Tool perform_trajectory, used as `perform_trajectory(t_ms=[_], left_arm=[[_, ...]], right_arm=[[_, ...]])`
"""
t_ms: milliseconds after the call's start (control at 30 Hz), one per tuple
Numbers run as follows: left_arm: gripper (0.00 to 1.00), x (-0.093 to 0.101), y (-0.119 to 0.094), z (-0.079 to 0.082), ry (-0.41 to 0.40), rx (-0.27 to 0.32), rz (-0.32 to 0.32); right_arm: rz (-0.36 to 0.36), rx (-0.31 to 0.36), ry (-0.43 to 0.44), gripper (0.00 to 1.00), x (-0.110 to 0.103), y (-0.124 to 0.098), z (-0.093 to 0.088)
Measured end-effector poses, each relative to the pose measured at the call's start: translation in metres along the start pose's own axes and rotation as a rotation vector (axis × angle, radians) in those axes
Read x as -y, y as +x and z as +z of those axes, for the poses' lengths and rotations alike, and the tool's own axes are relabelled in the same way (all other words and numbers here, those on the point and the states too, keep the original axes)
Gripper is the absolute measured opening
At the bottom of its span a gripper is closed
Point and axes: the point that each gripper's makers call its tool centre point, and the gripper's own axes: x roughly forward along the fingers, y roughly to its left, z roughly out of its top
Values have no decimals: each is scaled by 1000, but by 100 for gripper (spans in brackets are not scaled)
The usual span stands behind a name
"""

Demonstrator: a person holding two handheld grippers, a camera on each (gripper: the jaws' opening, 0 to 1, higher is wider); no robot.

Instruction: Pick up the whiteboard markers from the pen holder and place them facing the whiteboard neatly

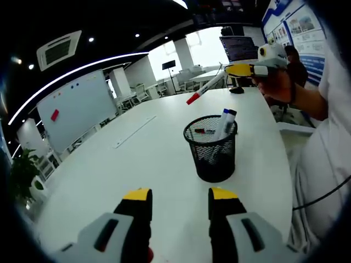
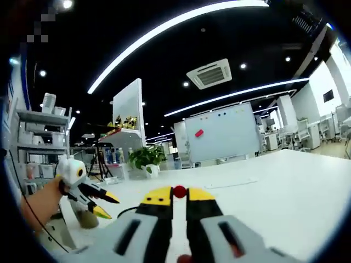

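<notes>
My right claw (image 2: pixel 179 193) grips the red pen (image 1: pixel 204 89) | left claw (image 1: pixel 179 195) open | holder (image 1: pixel 211 147) at 12 | pen may slip: thin grip.

Grey hand-held grippers, yellow-tipped black jaws

At 3 o'clock in the left gripper view, a white sleeve (image 1: pixel 334 87), dark wristband (image 1: pixel 293 93), thin black cable (image 1: pixel 323 194).

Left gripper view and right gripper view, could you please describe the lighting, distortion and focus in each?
Left gripper view: windows are blown out, the white table glares softly, the pen holder is sharp. Right gripper view: ceiling light strips bow with fisheye, the whiteboard is crisp, the right tongs look soft.
</notes>
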Motion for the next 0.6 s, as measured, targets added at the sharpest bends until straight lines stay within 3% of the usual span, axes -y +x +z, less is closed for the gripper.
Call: perform_trajectory(t_ms=[167, 300, 600], left_arm=[[43, 0, 0, 0, 0, 0, 1], [43, 0, 0, 0, 0, -1, 1], [43, 1, -1, 1, 0, 0, 1]], right_arm=[[-59, 21, -1, 7, 12, -4, -1], [-100, 36, -52, 7, 18, -7, 0], [-167, 20, -90, 7, 28, -12, -16]])
